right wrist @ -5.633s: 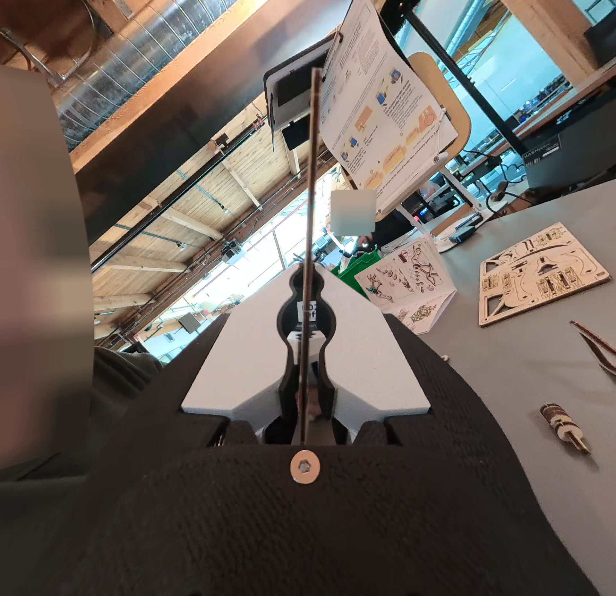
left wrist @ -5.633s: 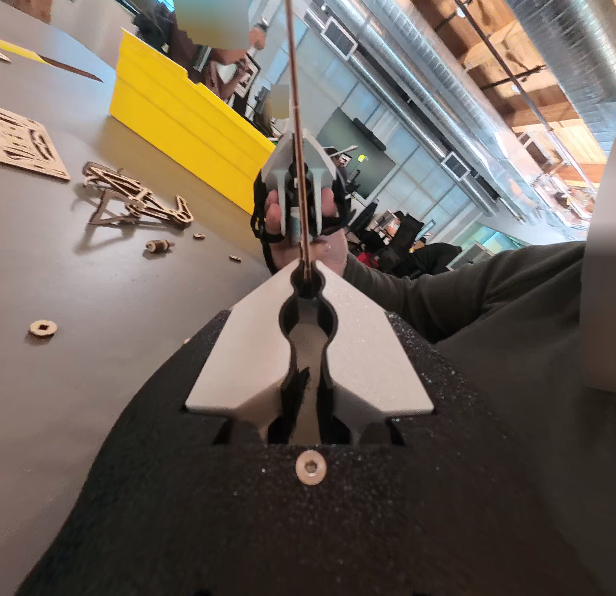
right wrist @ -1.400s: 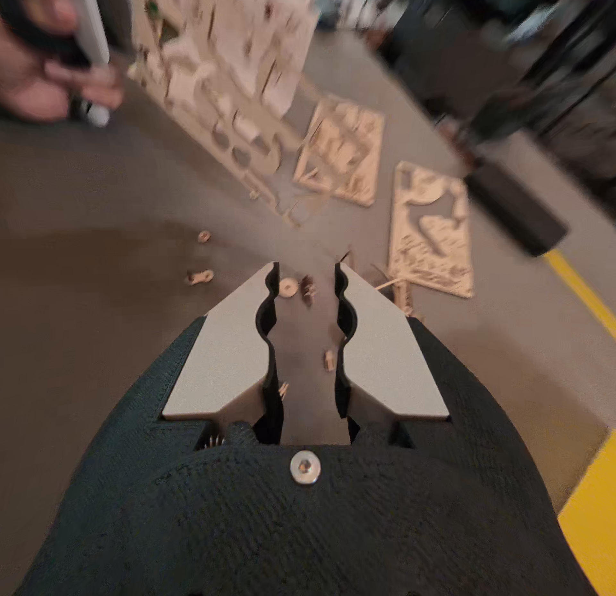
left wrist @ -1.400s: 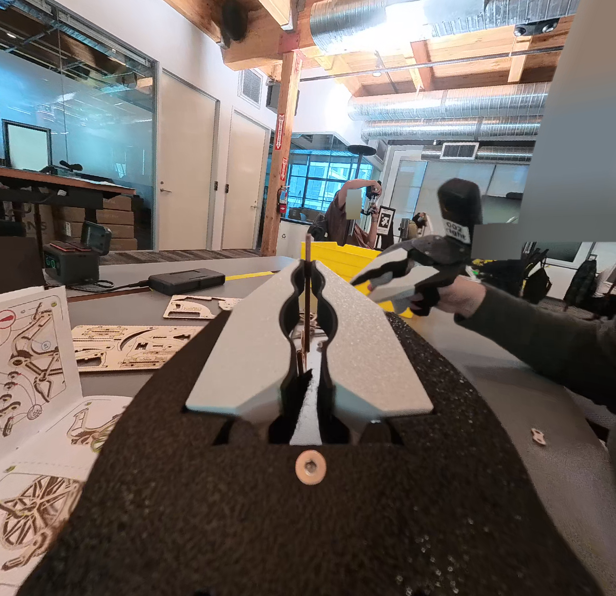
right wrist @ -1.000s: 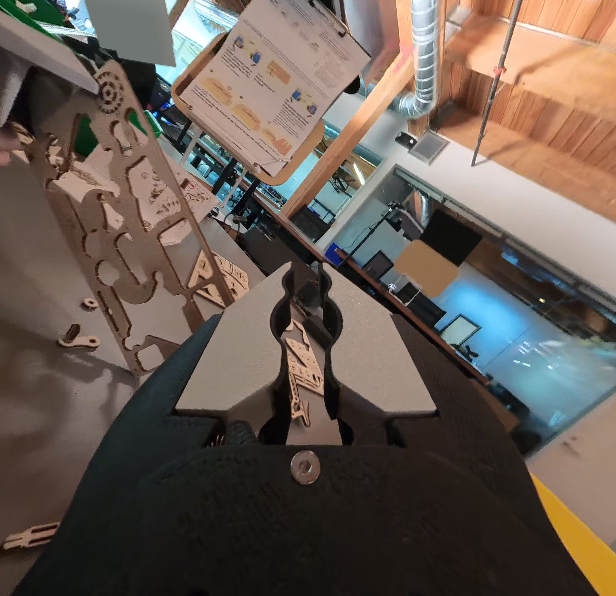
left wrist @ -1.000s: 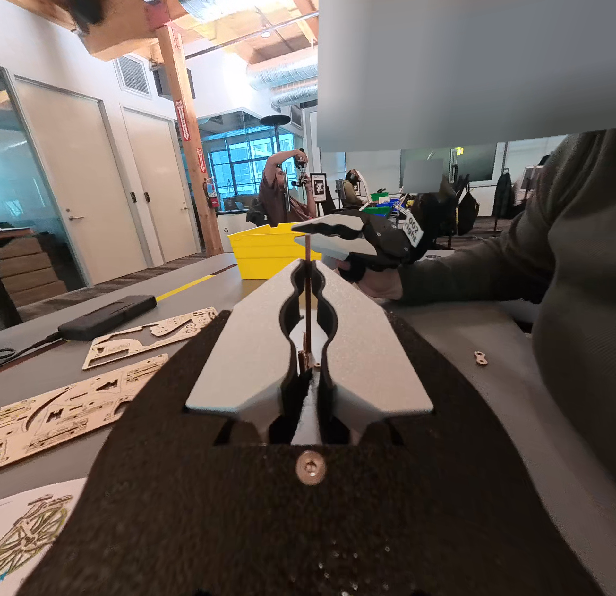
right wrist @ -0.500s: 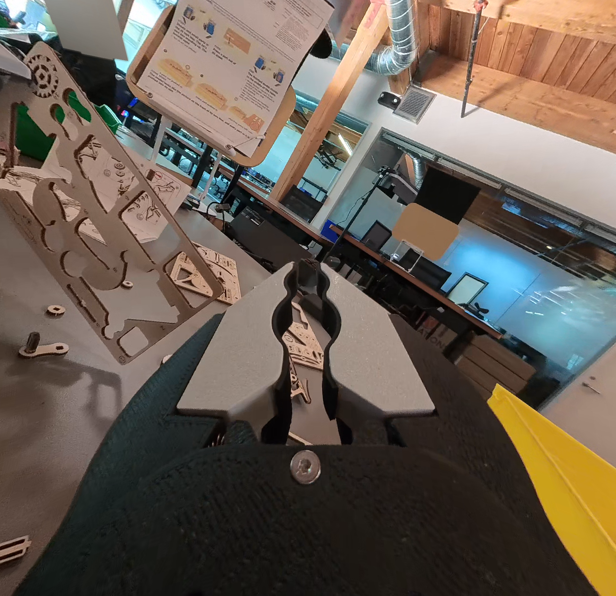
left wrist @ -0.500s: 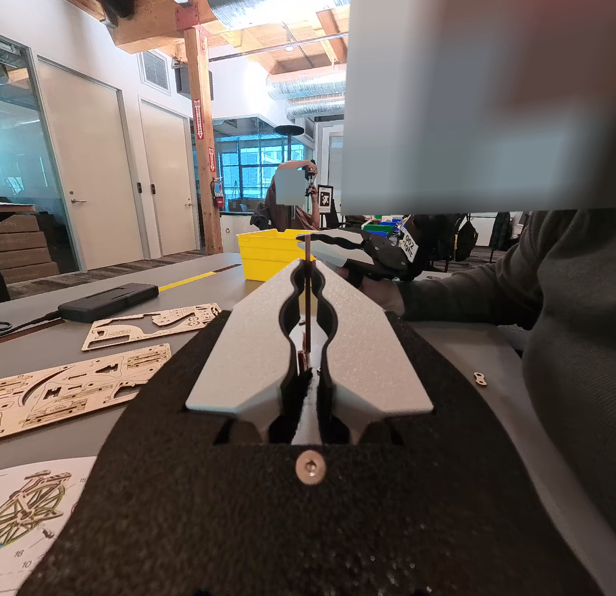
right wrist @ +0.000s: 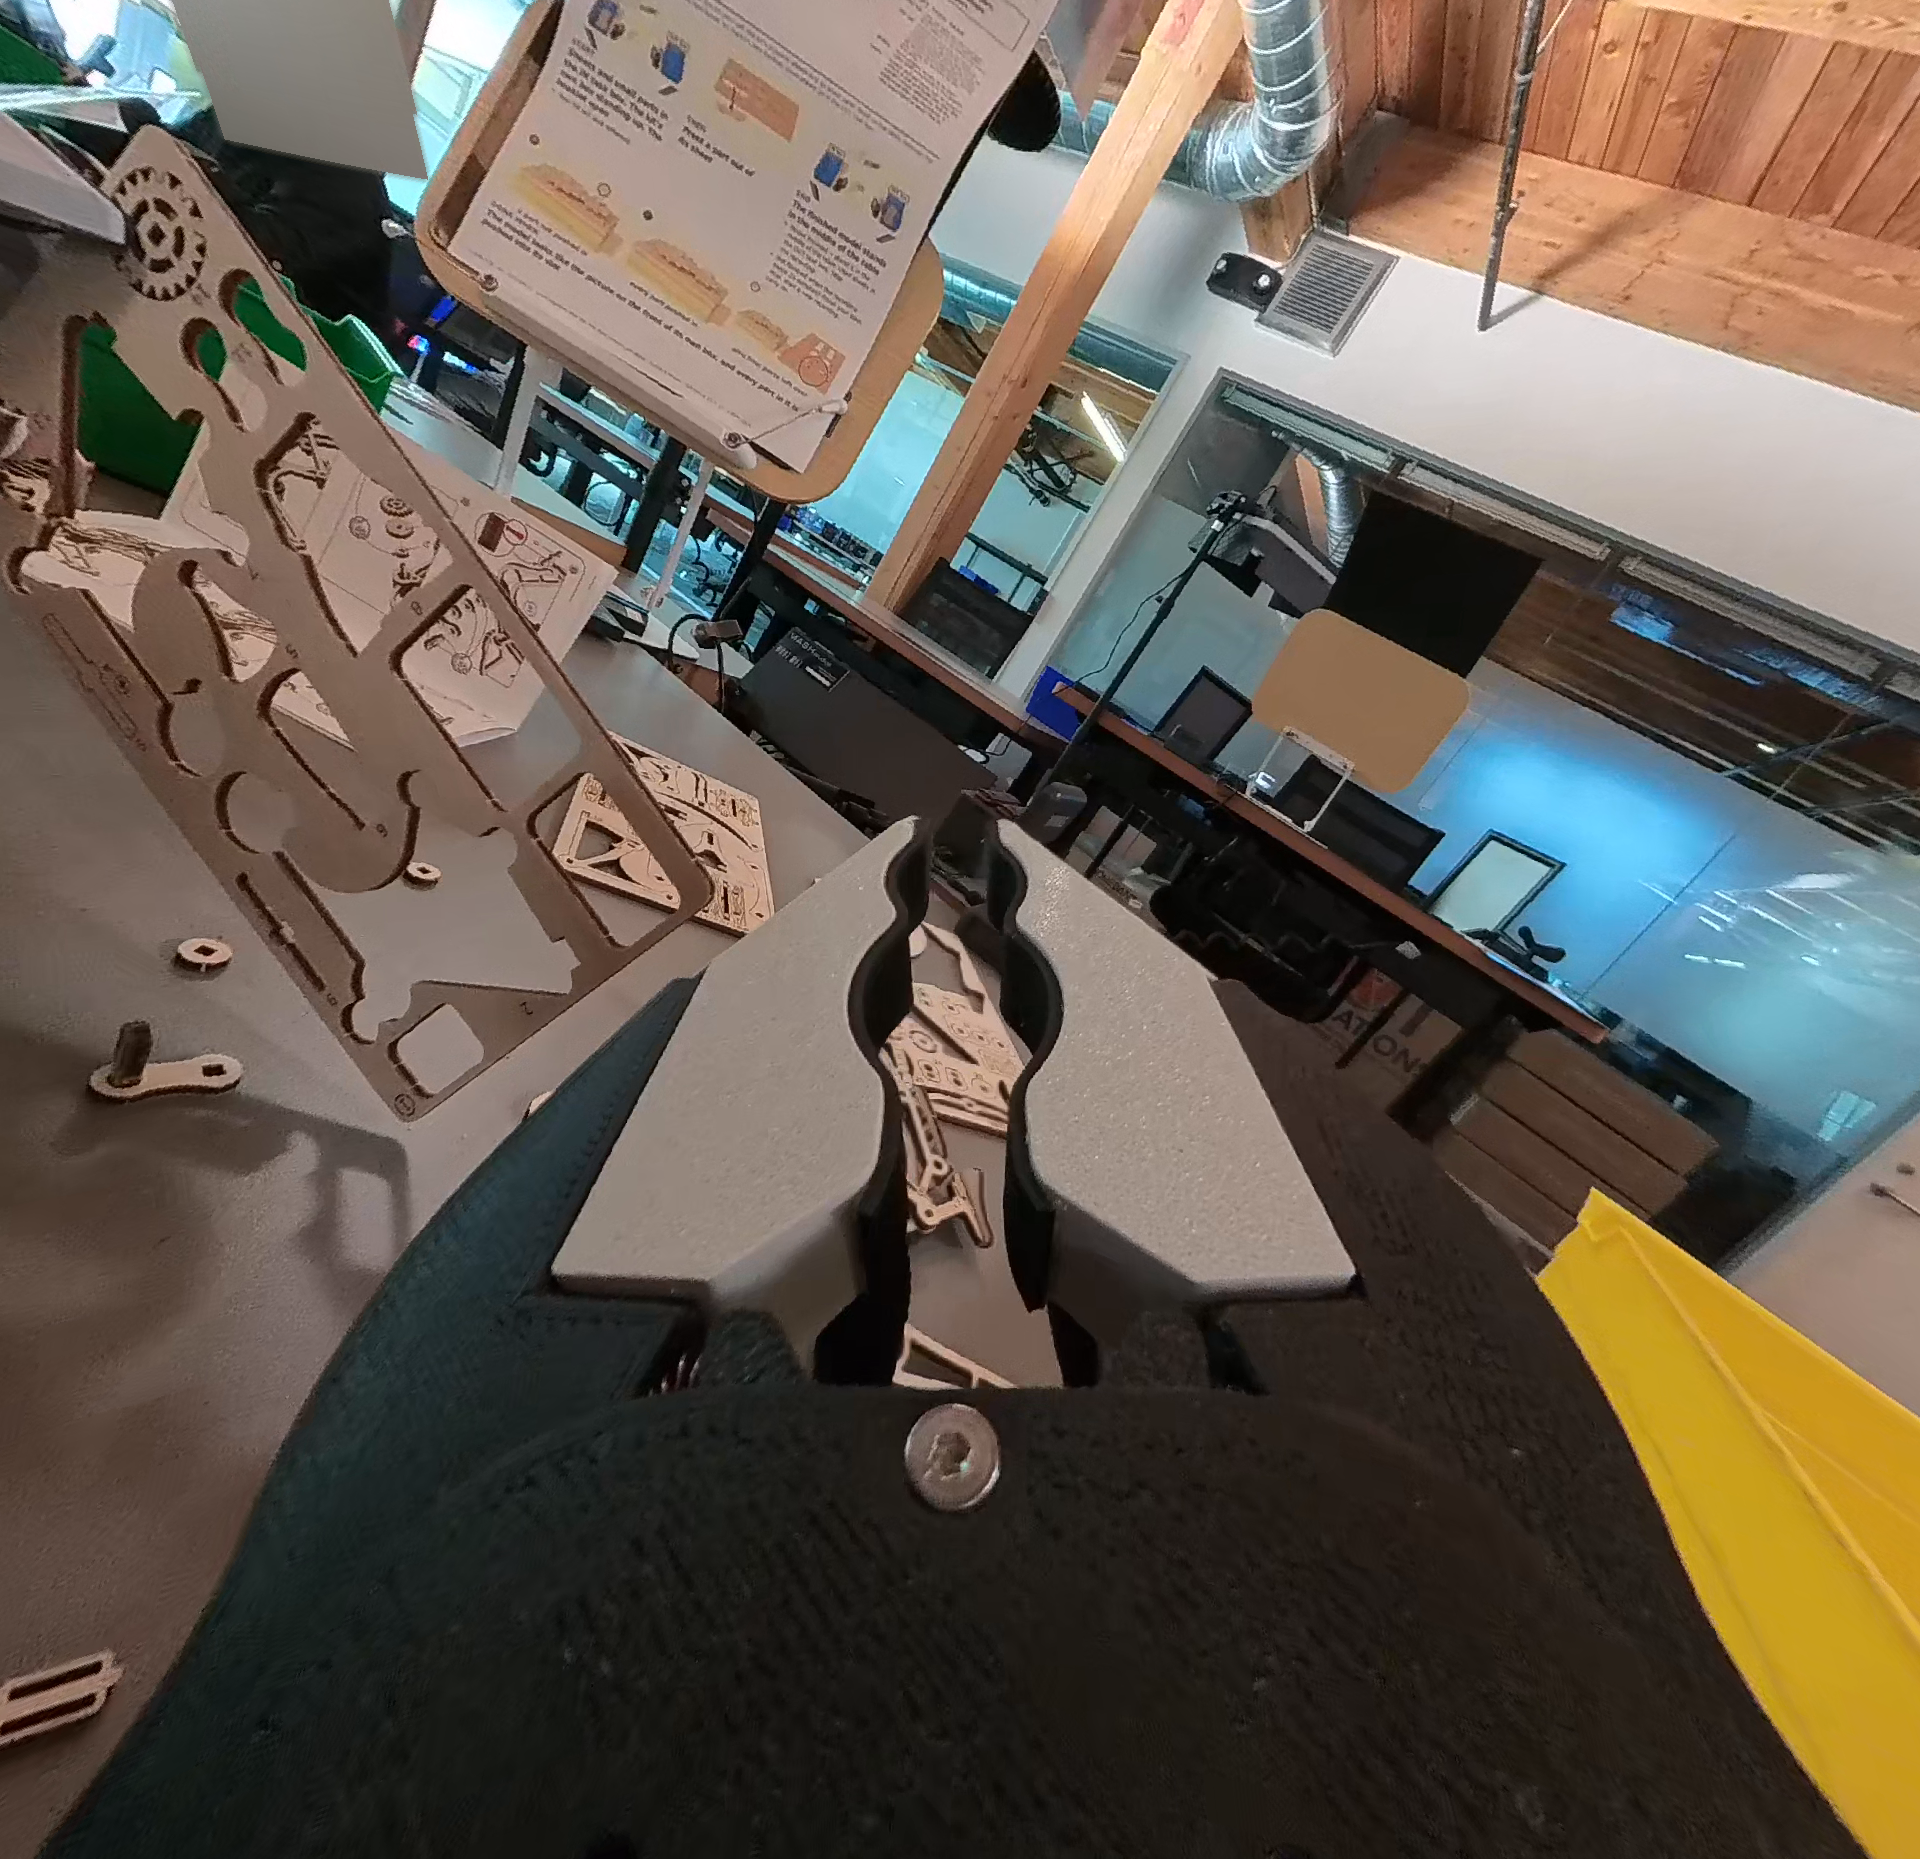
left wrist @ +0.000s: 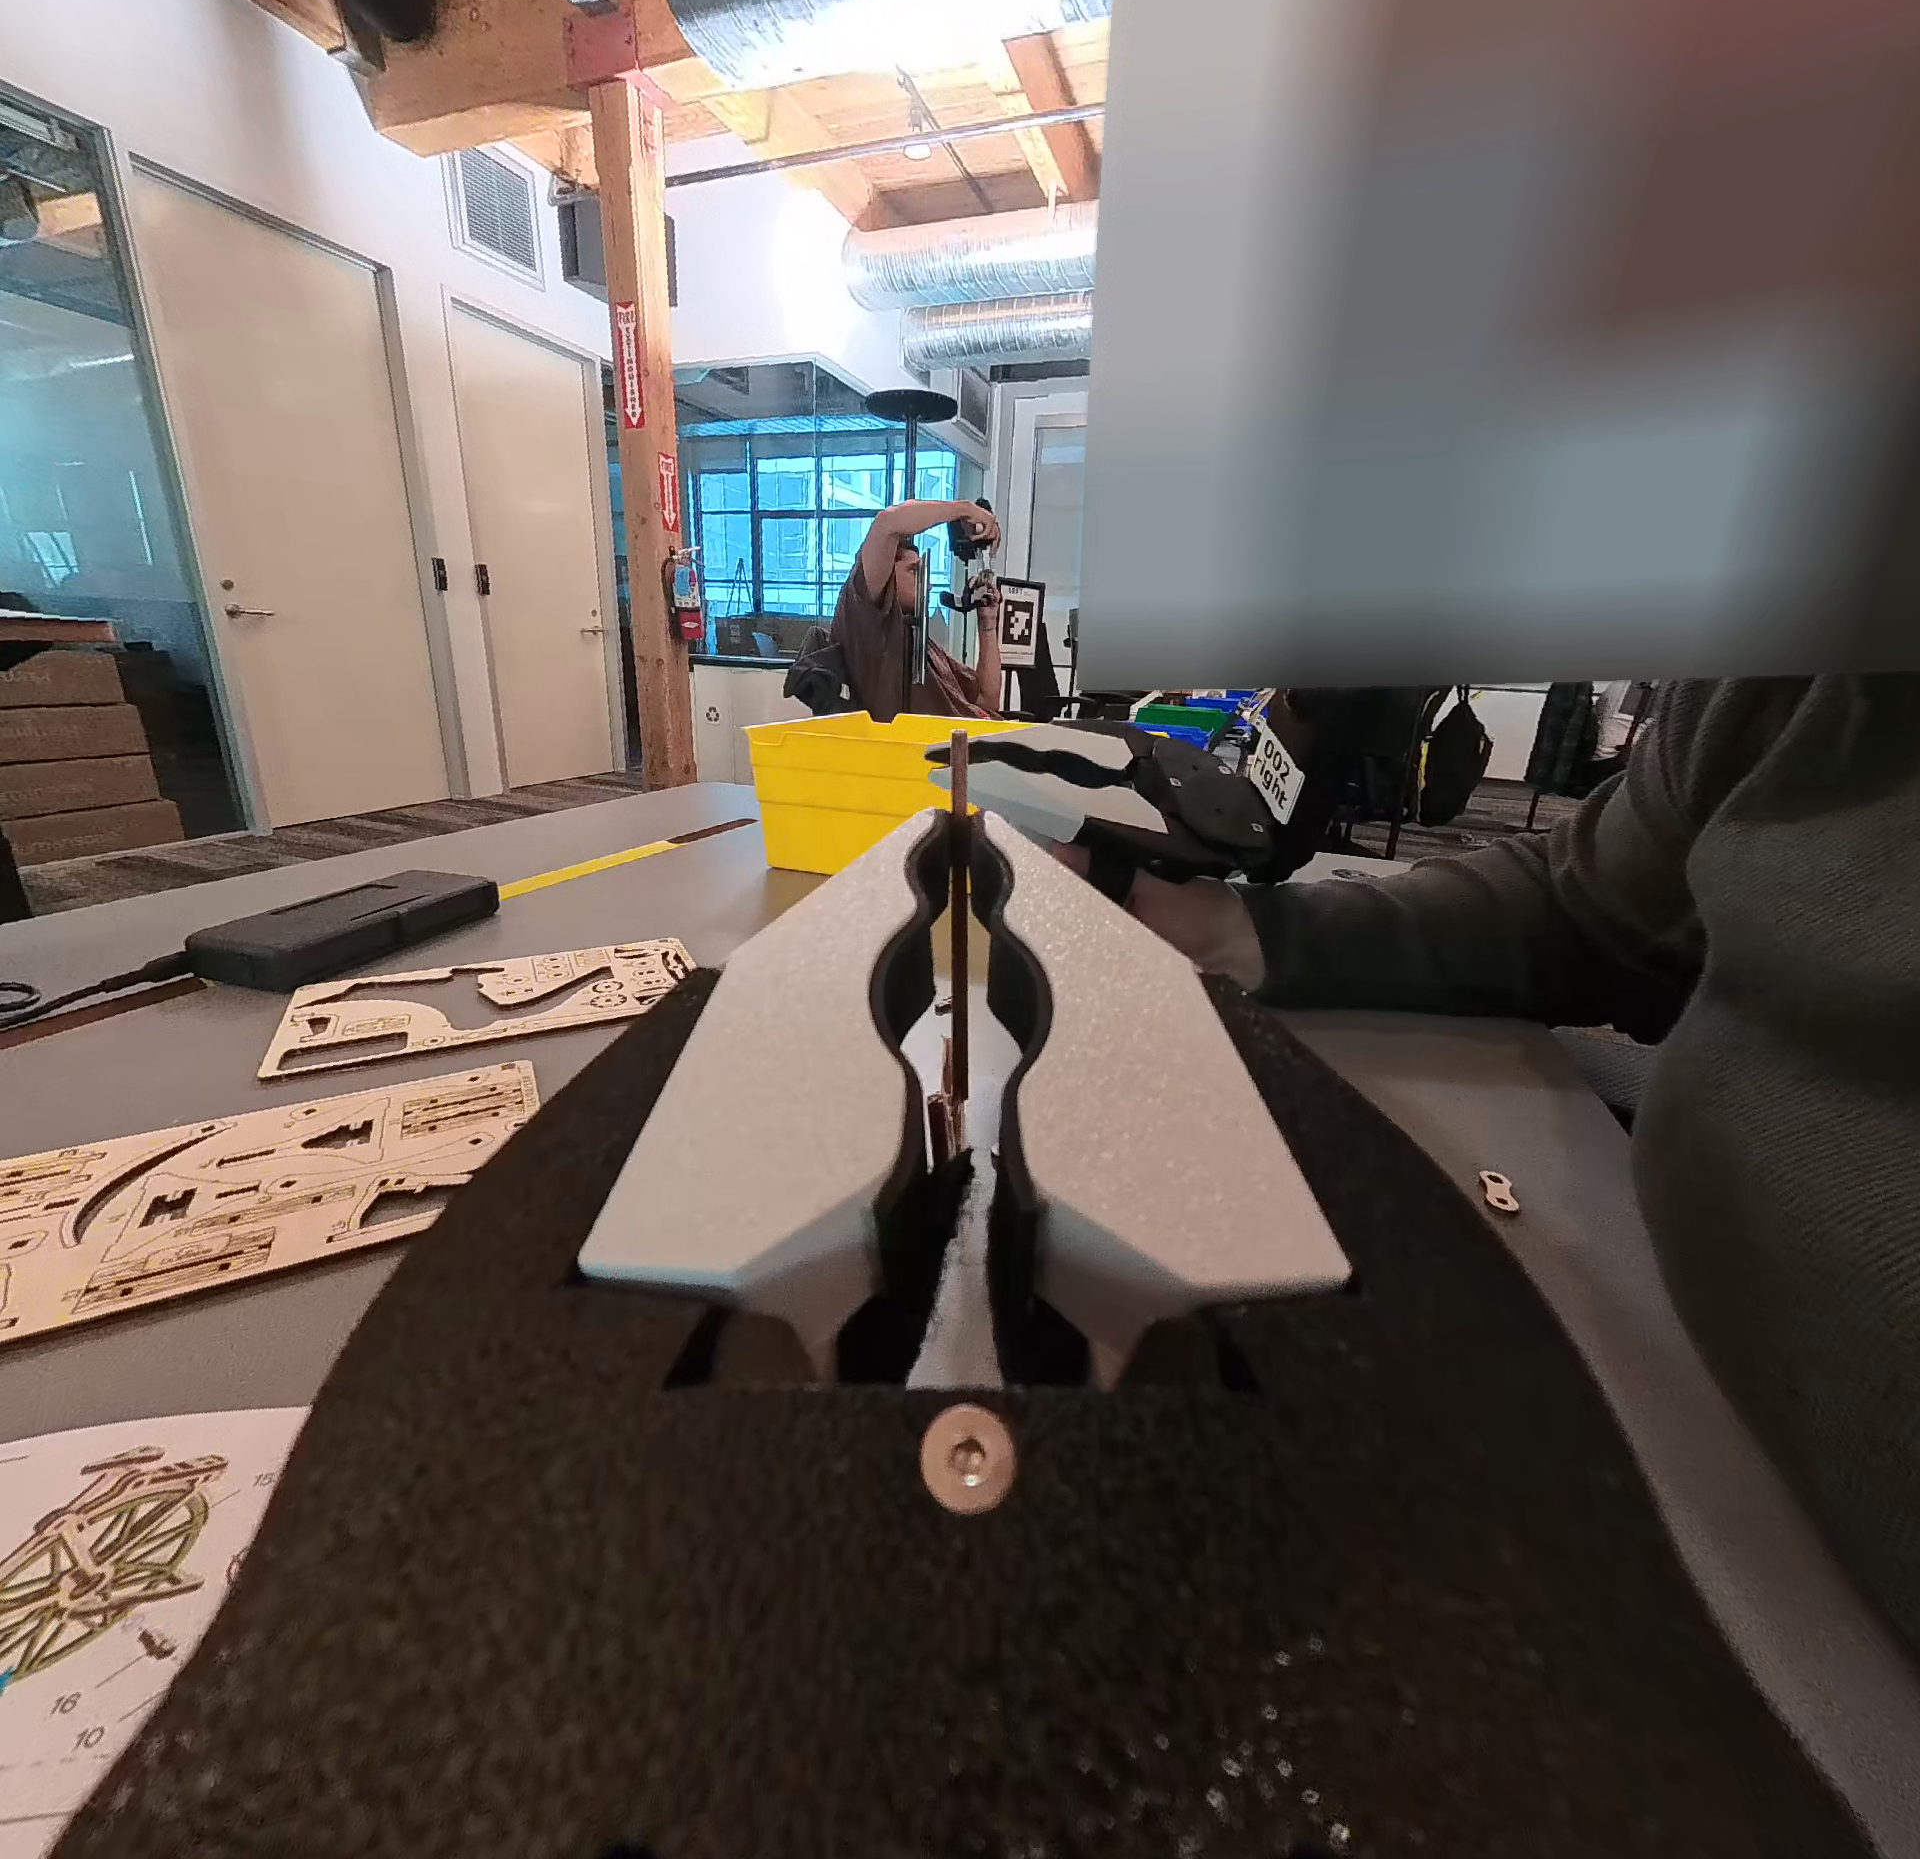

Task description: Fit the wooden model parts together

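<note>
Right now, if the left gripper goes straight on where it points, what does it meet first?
Probably the right gripper, crossing just past the held wooden sheet's tip; the yellow bin sits behind. Depth unclear.

right gripper [right wrist: 956,853] fingers now slightly apart

a thin wooden sheet [right wrist: 343,666] with many cut-out holes and a gear shape near its top corner stands on edge above the grey table, tilted; in the left wrist view it shows edge-on as a dark strip [left wrist: 958,916]. flat pale part sheets [left wrist: 249,1207] lie on the table. a small link piece with a peg [right wrist: 156,1071] and a tiny washer [right wrist: 203,952] lie loose nearby.
</note>
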A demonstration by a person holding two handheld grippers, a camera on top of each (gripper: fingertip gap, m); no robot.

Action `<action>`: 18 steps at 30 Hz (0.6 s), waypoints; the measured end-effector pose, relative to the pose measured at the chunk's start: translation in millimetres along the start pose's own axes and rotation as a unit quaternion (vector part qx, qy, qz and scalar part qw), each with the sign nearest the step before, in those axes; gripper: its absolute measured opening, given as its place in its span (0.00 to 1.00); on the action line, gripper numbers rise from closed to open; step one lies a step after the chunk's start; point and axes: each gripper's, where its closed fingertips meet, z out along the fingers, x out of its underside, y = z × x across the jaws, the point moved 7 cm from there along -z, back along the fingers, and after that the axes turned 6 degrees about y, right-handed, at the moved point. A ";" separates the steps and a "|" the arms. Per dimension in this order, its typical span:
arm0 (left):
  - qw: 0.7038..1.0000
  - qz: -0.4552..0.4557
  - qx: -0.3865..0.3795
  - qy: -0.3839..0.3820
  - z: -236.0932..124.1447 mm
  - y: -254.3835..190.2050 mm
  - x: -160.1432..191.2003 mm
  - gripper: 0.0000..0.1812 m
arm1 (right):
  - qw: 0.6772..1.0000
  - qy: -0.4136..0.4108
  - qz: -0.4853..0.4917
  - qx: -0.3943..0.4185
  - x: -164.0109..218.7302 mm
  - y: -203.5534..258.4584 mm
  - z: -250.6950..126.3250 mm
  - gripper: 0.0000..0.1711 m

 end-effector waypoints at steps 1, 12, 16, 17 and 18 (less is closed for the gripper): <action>1.000 -0.001 0.000 0.000 -0.1 0.2 0.0 0.00 | 1.000 0.001 0.001 -0.002 0.3 0.4 0.2 0.05; 1.000 -0.013 0.002 -0.003 -0.7 2.1 0.0 0.00 | 1.000 0.003 0.003 -0.012 1.1 2.4 1.7 0.05; 1.000 -0.014 0.004 -0.002 -0.4 2.1 0.4 0.00 | 1.000 0.004 0.004 -0.013 1.4 2.5 2.0 0.05; 1.000 -0.014 0.005 -0.002 -0.4 2.1 0.4 0.00 | 1.000 0.004 0.005 -0.015 1.7 2.8 2.2 0.05; 1.000 -0.015 0.005 -0.001 -0.3 2.2 0.6 0.00 | 1.000 0.006 0.007 -0.019 2.2 3.4 2.6 0.05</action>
